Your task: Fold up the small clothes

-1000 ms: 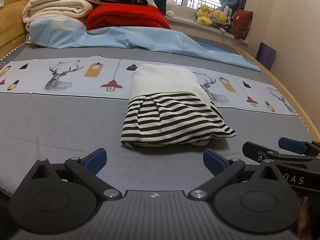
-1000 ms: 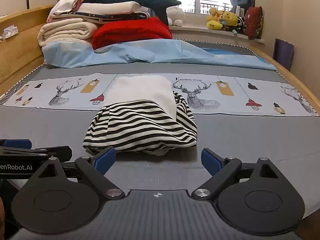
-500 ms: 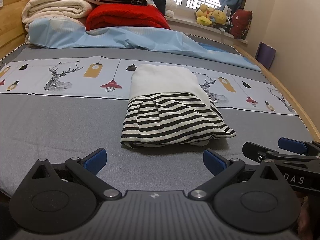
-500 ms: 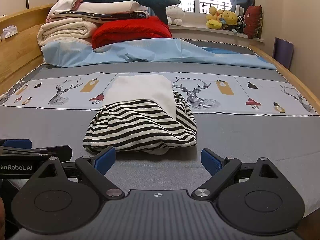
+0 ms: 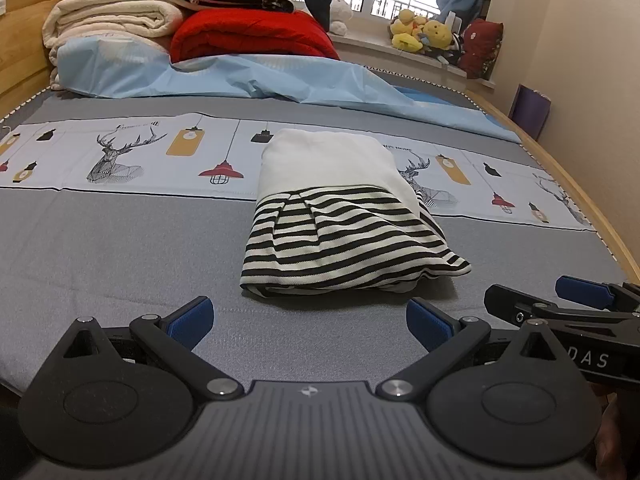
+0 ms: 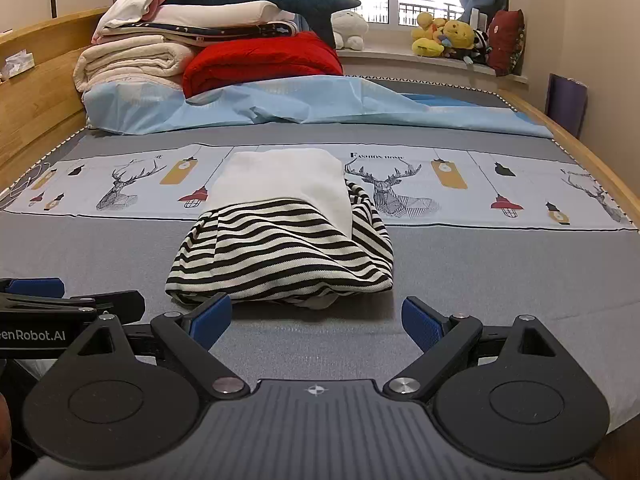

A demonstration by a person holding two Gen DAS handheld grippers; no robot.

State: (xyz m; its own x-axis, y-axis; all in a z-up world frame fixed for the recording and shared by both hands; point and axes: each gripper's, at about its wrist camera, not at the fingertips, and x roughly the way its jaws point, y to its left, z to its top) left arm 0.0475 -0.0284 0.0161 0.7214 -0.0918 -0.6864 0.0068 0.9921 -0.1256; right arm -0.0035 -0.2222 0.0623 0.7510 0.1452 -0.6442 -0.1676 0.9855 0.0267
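A small folded garment (image 5: 340,216) (image 6: 284,232), white at the far half and black-and-white striped at the near half, lies on the grey bed cover. My left gripper (image 5: 308,320) hovers open just short of its near edge, nothing between the blue pads. My right gripper (image 6: 316,318) is likewise open and empty, its left pad close to the garment's near hem. In the left wrist view the right gripper (image 5: 560,300) shows at the right edge. The left gripper (image 6: 60,300) shows at the left edge of the right wrist view.
A printed strip with deer and lamps (image 5: 120,152) crosses the bed under the garment. Behind it lie a light blue sheet (image 5: 256,80), a red quilt (image 6: 260,60) and stacked blankets (image 5: 112,16). Wooden bed rails (image 6: 580,156) run along both sides; plush toys (image 6: 444,36) sit on the windowsill.
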